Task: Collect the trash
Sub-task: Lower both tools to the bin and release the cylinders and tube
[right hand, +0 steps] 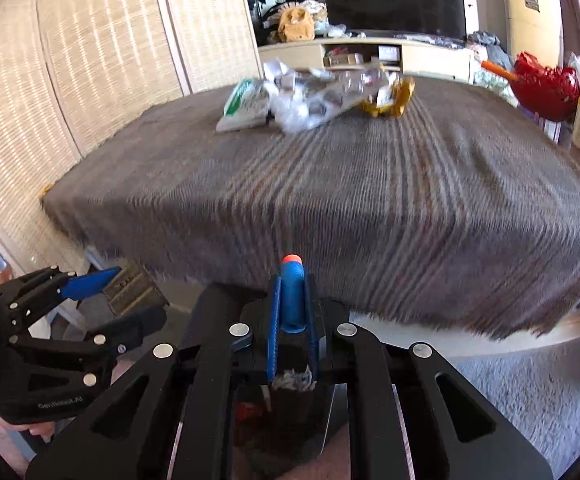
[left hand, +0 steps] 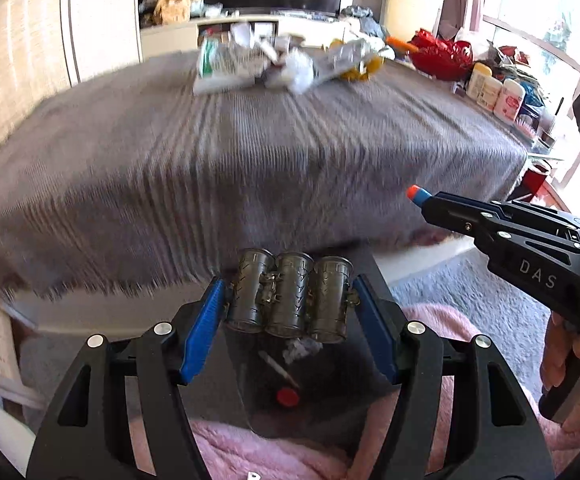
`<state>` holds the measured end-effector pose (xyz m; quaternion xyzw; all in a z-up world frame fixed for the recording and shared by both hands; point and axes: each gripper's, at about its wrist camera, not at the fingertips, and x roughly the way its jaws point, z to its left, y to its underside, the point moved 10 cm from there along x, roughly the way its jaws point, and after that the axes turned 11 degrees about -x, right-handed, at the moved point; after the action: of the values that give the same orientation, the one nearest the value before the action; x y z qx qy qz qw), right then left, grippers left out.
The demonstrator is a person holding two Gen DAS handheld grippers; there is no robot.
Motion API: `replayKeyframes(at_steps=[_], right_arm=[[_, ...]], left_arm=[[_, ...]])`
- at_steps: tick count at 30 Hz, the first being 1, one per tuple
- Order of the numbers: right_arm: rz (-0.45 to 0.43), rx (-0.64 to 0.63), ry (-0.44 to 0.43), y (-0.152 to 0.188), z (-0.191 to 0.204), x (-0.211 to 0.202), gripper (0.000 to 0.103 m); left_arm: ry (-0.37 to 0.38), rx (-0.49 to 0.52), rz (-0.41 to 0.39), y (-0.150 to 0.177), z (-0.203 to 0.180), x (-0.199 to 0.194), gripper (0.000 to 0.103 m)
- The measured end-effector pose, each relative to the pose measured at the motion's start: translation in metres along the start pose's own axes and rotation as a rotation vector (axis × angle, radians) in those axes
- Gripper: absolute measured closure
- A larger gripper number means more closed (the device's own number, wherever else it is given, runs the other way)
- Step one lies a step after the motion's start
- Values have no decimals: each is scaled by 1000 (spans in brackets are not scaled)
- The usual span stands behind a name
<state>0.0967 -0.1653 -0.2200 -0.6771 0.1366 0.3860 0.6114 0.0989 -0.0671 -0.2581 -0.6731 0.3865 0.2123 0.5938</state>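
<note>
Both grippers are loaded. On the left gripper [left hand: 290,300], the two blue fingers [left hand: 204,320] stand fairly wide and press on either end of a toy dart clip [left hand: 288,294] — three dull olive-brown cylinders joined side by side. On the right gripper [right hand: 291,304], the jaws are nearly together and pinch one foam dart [right hand: 293,292], blue with an orange tip that points away from the camera. In the left wrist view the same dart [left hand: 417,194] shows at the end of the right tool, off to the right.

Below both tools sits a dark, open-topped bin [left hand: 329,408]. Inside it, three bits can be counted: one red cap [left hand: 288,397], one crumpled white scrap [left hand: 303,350] and one thin pale stick [left hand: 278,368].

Ahead lies a low table under a grey-brown striped cloth [right hand: 329,184]. The remaining trash [right hand: 313,96] is heaped in one pile at its far edge, well away from both tools: one green-and-white packet [right hand: 244,106], crumpled clear and silvery wrappers, and one yellow wrapper [right hand: 393,100]. Motion blur prevents a firm count of the clear pieces.

On the right side of the table stand one red bowl [right hand: 545,88] and a cluster of pale jars [left hand: 497,94] — at least three in the left view. One dark screen [right hand: 393,0] sits on a cabinet behind the table.
</note>
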Motion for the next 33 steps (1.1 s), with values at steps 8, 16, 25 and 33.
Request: replayKeyframes(at_steps=[8,16,25,33], right_arm=[[103,57,-52,41,3,36,90],[224,131,-125,79,7,82,90],[262,164,-146,83,7,98,87],[235,178,-53,76,-9,91,19]], left_arm=[[11,-46,115,38,6,38,41],[-1,-61,227,65,14,81,41],[0,-78,296,74,17,105,40],[-28,-55,267,63,27,92,16]])
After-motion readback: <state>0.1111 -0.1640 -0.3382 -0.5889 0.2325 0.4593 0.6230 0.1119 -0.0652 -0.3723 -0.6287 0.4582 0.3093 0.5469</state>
